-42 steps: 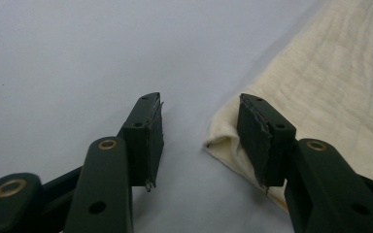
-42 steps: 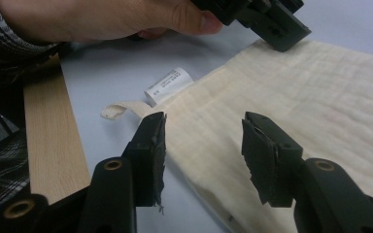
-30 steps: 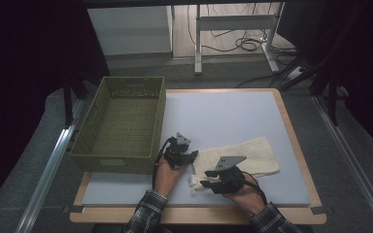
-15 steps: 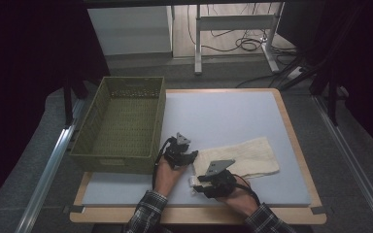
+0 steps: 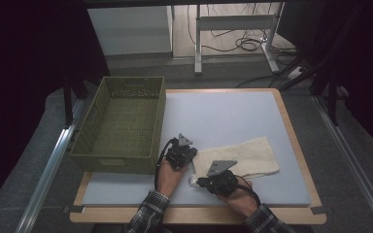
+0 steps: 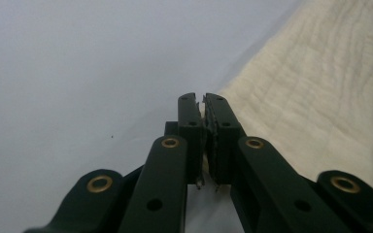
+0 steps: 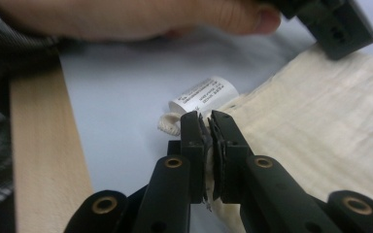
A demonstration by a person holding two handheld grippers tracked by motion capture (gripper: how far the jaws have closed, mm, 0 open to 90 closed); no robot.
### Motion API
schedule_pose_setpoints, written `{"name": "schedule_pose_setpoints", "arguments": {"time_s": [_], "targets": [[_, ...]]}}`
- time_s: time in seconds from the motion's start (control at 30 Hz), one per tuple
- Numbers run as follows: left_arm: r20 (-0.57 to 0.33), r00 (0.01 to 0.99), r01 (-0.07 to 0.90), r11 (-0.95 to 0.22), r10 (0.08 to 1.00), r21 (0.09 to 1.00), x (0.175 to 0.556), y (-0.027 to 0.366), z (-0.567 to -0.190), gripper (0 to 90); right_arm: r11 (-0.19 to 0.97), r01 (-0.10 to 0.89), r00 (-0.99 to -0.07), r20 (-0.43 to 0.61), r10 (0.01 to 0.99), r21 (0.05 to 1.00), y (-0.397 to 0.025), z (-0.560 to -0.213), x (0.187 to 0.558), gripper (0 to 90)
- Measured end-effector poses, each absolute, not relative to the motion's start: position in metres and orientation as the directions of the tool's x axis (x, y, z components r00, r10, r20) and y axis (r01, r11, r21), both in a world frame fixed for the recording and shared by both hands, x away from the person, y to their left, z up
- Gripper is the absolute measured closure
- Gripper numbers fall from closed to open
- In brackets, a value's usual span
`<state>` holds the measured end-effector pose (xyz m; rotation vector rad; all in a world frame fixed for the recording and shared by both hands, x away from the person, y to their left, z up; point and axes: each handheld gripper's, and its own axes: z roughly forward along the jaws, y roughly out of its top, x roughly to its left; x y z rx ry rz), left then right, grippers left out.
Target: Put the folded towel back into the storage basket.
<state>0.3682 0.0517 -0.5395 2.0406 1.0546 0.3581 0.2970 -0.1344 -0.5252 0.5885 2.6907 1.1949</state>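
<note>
Pinching ribbed cream cloth (image 7: 320, 126) corner: right tool (image 7: 207, 121), black jaws closed.

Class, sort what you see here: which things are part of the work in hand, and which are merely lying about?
In use:
cream cloth
its white label
left gripper
right gripper

Lying about:
green basket
cables on the floor

dim high view, dark edges | gripper views brighter | near parts blurry

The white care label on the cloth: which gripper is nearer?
Right. The right gripper sits just beside the label; the left gripper is farther along that cloth edge.
</note>
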Motion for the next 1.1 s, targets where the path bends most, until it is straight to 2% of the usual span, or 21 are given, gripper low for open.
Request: {"name": "schedule_pose_setpoints", "arguments": {"time_s": [0.5,1.1], "targets": [[-0.088,0.658,0.484,-0.331,0.748,0.810,0.378,0.028,-0.502,86.2,0.519,0.290,-0.881,0.013,0.473,0.804,-0.174,-0.488,0.297,84.6],[-0.060,0.723,0.418,-0.367,0.688,0.831,0.399,-0.022,-0.484,85.1,0.437,0.365,-0.798,0.034,0.602,0.822,-0.241,-0.482,0.305,84.6]]}}
